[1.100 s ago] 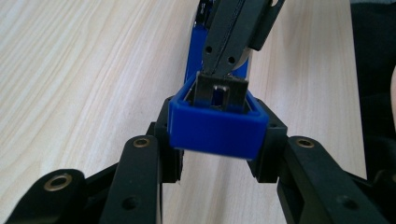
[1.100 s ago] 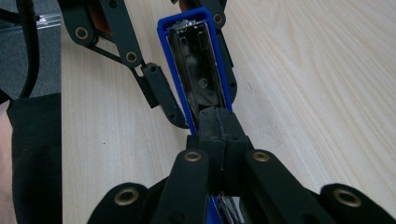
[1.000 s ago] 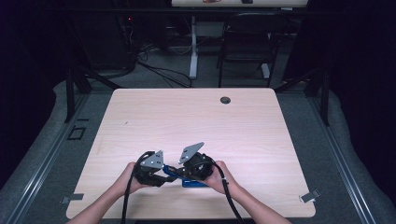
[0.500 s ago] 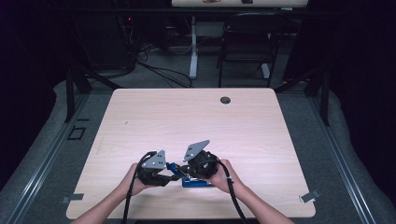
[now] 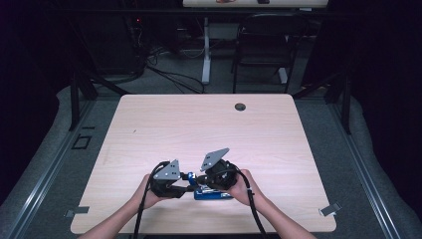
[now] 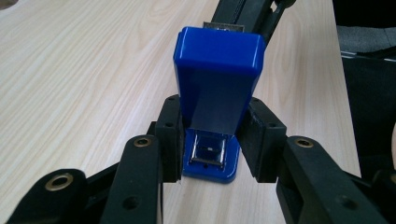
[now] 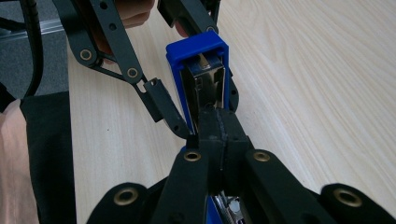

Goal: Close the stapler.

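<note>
One blue stapler (image 5: 213,193) down at the lower middle of the high view, close to the near edge of the wooden table (image 5: 199,124), and both grippers are on it. The whole upper half of the tabletop lies bare, with wide open wood toward the far edge and out to both sides; the one mark up there is a small dark round hole (image 5: 240,106) near the far edge, right of centre. Behind the table, one dark chair (image 5: 259,55) and one white table leg (image 5: 205,50) sit on the floor at the top of the frame.

Left gripper (image 6: 211,140), in its own view: jaws set narrow, one pad on each flank of the stapler, pressing against its blue sides, the metal staple channel showing between them at the base. The stapler's top arm is tilted up and fills the upper middle of that frame.

Right gripper (image 7: 218,128), in its own view: jaws pinched together, pads meeting on the stapler's metal part at the frame's centre, the blue body running up and away behind.

Count: two grippers, two hands (image 5: 144,191), one stapler, two grey clips (image 5: 329,209) at the table's near corners
</note>
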### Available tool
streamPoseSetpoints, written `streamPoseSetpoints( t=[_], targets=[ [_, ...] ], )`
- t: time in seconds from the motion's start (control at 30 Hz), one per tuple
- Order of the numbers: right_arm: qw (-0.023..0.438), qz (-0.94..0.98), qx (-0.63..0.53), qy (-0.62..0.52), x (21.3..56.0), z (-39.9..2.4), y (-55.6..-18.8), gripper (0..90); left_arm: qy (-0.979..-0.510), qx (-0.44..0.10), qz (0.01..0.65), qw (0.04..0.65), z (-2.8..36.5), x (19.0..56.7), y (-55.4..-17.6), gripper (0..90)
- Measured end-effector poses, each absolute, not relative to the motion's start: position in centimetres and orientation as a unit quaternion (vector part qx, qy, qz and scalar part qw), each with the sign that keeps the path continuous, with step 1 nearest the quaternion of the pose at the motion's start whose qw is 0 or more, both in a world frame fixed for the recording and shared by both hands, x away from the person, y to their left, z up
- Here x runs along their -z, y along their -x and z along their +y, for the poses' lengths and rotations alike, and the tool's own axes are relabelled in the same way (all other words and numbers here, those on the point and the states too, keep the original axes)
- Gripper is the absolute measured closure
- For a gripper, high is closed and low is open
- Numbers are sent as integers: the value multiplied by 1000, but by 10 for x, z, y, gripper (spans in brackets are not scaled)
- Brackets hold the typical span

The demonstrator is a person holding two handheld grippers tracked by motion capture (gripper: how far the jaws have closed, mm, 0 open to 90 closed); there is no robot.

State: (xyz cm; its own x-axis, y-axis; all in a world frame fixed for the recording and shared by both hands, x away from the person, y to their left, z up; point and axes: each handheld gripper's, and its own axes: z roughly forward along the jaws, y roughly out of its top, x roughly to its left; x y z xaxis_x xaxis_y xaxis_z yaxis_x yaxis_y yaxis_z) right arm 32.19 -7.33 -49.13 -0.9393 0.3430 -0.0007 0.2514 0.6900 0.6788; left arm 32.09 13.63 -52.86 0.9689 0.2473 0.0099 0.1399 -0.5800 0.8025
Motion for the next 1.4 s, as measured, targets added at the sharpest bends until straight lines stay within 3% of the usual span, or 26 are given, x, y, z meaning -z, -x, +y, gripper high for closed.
streamPoseSetpoints(
  t=[1.4],
  targets=[
    [84,914,-356,-175,476,-109,-320,888,-889,-45,106,443,112,529,-328,642]
  ],
)
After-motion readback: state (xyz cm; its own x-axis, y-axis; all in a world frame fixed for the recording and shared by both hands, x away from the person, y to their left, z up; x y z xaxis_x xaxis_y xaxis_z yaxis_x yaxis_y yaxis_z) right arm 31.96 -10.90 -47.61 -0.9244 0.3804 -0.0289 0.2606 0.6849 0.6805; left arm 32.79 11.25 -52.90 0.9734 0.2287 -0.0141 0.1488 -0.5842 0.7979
